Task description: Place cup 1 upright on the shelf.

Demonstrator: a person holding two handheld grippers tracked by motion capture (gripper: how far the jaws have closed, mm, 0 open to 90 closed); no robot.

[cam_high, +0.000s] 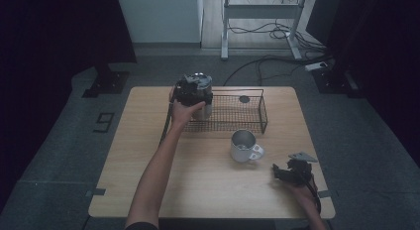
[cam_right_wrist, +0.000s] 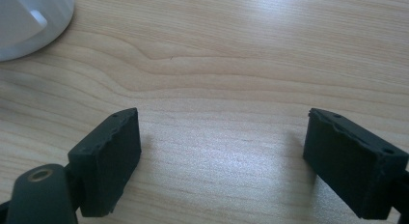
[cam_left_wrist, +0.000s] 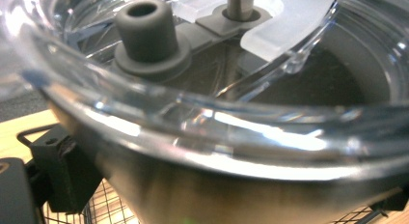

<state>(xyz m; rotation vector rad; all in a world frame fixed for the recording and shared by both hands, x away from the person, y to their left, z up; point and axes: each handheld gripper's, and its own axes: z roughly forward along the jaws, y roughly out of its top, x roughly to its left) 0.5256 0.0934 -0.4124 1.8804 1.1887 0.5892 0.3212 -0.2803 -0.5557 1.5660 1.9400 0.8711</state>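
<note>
Left gripper (cam_high: 194, 93) has its jaws clamped on the lidded steel tumbler (cam_left_wrist: 231, 137), held at the wire basket's (cam_high: 247, 113) left end. Placement in hand; next, lower and release. Right gripper (cam_right_wrist: 222, 161) rests on the worktop (cam_high: 148, 155), jaws apart.

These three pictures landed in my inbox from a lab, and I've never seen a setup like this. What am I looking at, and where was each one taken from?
No robot here: a person holds a pair of hand-held tongs in each hand at a wooden table. The wide picture comes from a fixed camera above the table. The other two come from small cameras riding on each pair of tongs.

The left tongs grip a steel tumbler with a clear lid at the left end of a wire basket; the left camera sees that lid very close. A small dark disc lies in the basket.

The right tongs rest open near the table's right corner, holding nothing. A white mug stands in front of the basket.
</note>
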